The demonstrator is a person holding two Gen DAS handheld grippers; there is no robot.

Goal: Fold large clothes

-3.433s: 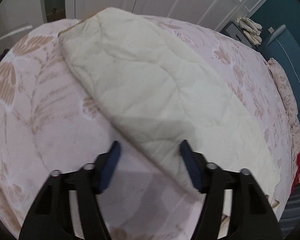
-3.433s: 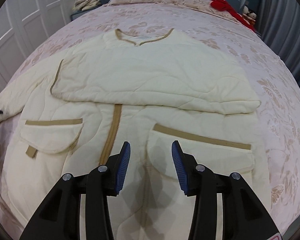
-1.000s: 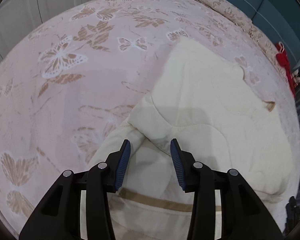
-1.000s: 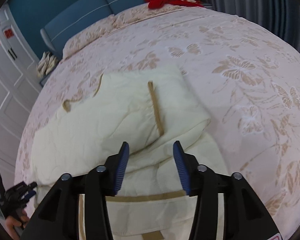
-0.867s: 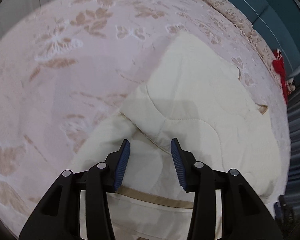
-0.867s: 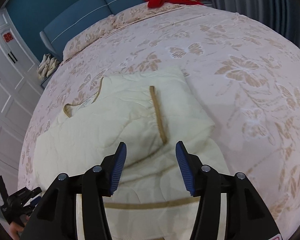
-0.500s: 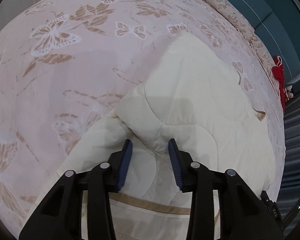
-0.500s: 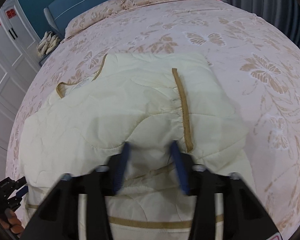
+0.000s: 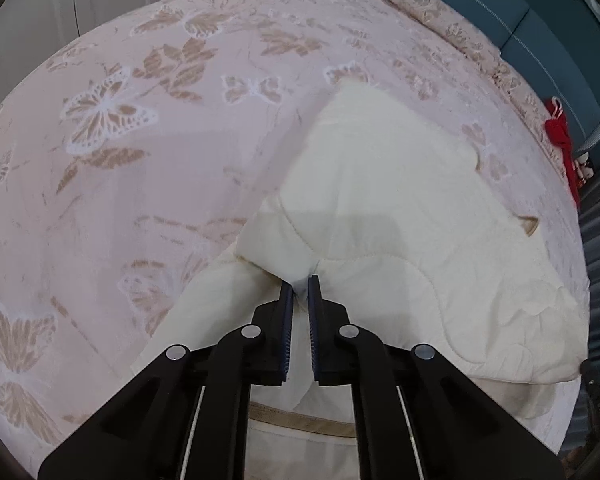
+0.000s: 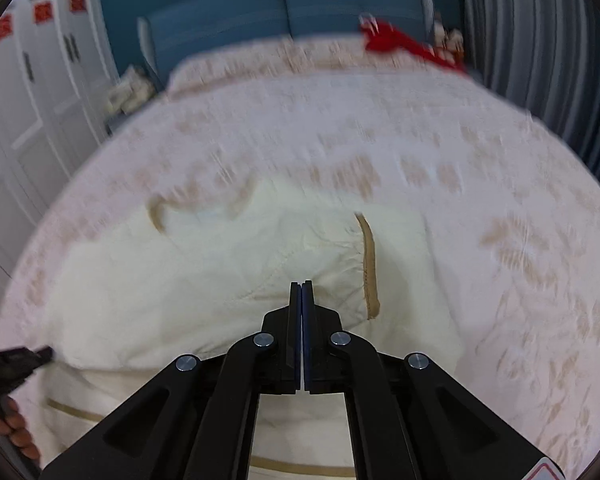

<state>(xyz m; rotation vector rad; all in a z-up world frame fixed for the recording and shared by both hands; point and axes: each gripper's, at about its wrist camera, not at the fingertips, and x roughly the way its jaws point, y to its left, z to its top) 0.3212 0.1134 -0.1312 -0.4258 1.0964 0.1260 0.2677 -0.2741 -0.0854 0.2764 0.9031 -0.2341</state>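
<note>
A cream quilted jacket [image 9: 400, 208] with tan trim lies partly folded on the bed, a sleeve laid across its body. In the left wrist view my left gripper [image 9: 300, 286] points down at the sleeve's fold. Its jaws are closing, and a pinch of cream fabric shows between the pads. In the right wrist view the jacket [image 10: 220, 280] fills the middle, blurred by motion. My right gripper [image 10: 301, 283] rests at the fold beside the tan cuff band [image 10: 367, 264]. Its jaws are closing the last bit, and the pads meet with no fabric visible between them.
The pink butterfly-print bedspread [image 9: 120, 160] stretches wide on all sides of the jacket. At the far end are a blue headboard [image 10: 284, 12], pillows and a red item [image 10: 404, 44]. White wardrobe doors [image 10: 28, 100] stand left, grey curtains [image 10: 540, 40] right. A hand [image 10: 16, 432] shows at the lower left.
Both grippers have gone from open to closed at the folded edge. The right one has shifted and rolled, so the headboard now shows square ahead. The left hand stayed put.
</note>
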